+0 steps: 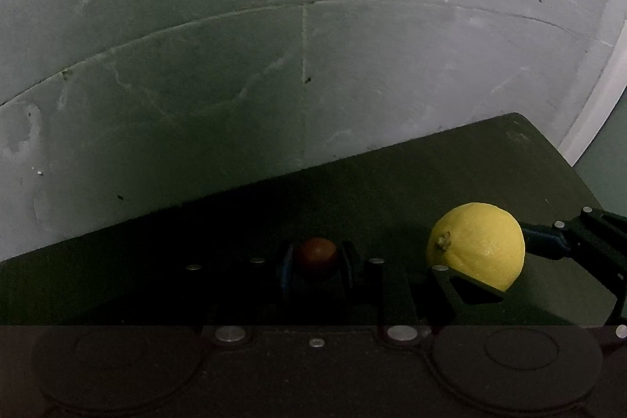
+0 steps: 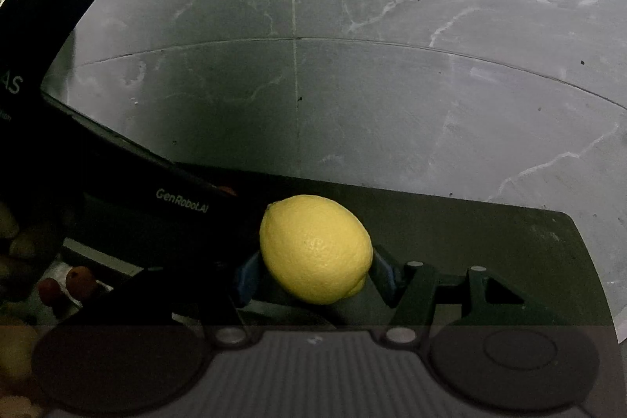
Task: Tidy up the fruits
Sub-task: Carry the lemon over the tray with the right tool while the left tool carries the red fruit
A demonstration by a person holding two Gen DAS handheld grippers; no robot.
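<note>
Between right gripper pads, lemon tilted

Yellow pebbled-skin lemon: matt, finely dimpled rind.
Grey veined stone floor tiles: smooth, dull sheen.
Dark flat tray: matt, at 5 o'clock.
Blue finger pads: rubbery.

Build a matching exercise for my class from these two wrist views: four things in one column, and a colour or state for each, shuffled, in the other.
Column one:
1. lemon
2. small round fruit
3. table
4. floor tiles

Column two:
A. reddish brown, held in the left claw
B. grey, with pale veins
C. yellow, held in the right claw
D. dark, flat surface under both claws

Pairs: 1-C, 2-A, 3-D, 4-B
</note>
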